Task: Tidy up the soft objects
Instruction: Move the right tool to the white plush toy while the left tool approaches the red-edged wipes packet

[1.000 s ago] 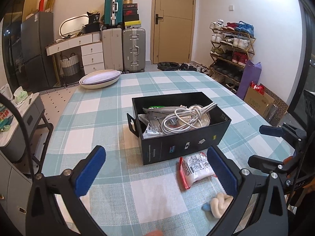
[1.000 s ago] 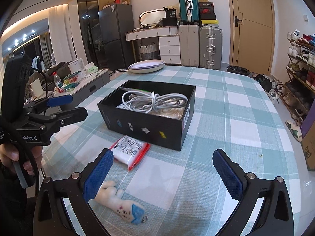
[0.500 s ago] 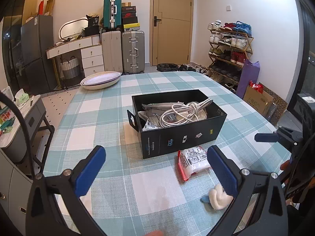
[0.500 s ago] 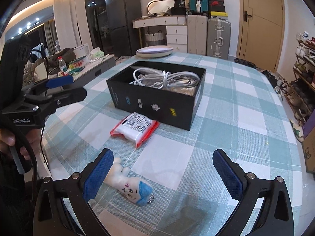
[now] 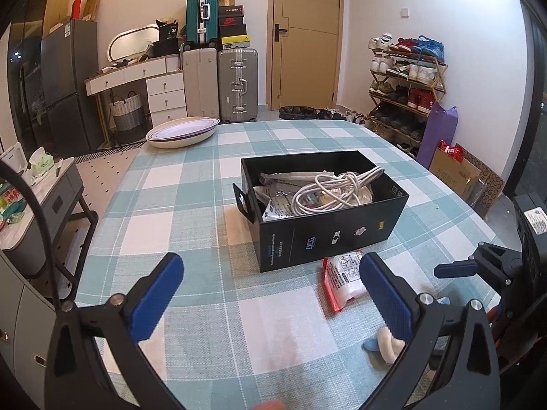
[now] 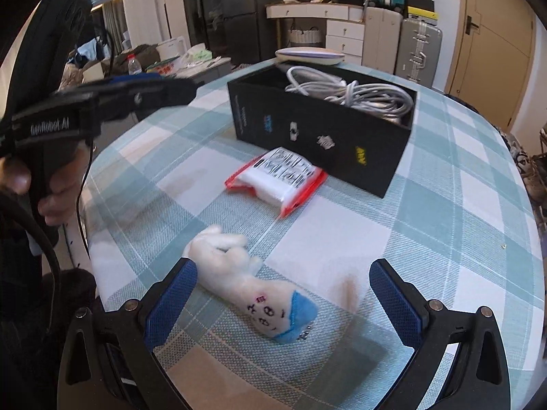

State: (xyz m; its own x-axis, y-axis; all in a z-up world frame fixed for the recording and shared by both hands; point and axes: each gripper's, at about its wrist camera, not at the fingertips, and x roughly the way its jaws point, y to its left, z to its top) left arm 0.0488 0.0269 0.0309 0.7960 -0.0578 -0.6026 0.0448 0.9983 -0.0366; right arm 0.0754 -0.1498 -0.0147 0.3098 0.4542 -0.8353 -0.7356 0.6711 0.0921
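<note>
A white plush toy with a blue tip [image 6: 246, 283] lies on the checked tablecloth, between the open fingers of my right gripper [image 6: 283, 304] and untouched by them. It also shows in the left wrist view [image 5: 384, 340], partly hidden by a finger. A red-edged white packet [image 6: 277, 179] [image 5: 343, 278] lies against the black box [image 6: 324, 130] [image 5: 324, 229], which holds a white cable and packets. My left gripper [image 5: 270, 299] is open and empty above the cloth, left of the packet.
A white oval dish [image 5: 183, 131] sits at the table's far left edge. Suitcases, drawers, a shoe rack and a side cabinet stand around the table [image 5: 191, 188]. The table's near edge is close under both grippers.
My right gripper has come down and forward, so the plush toy now lies between its fingers. My left gripper has drawn back a little and stays open.
</note>
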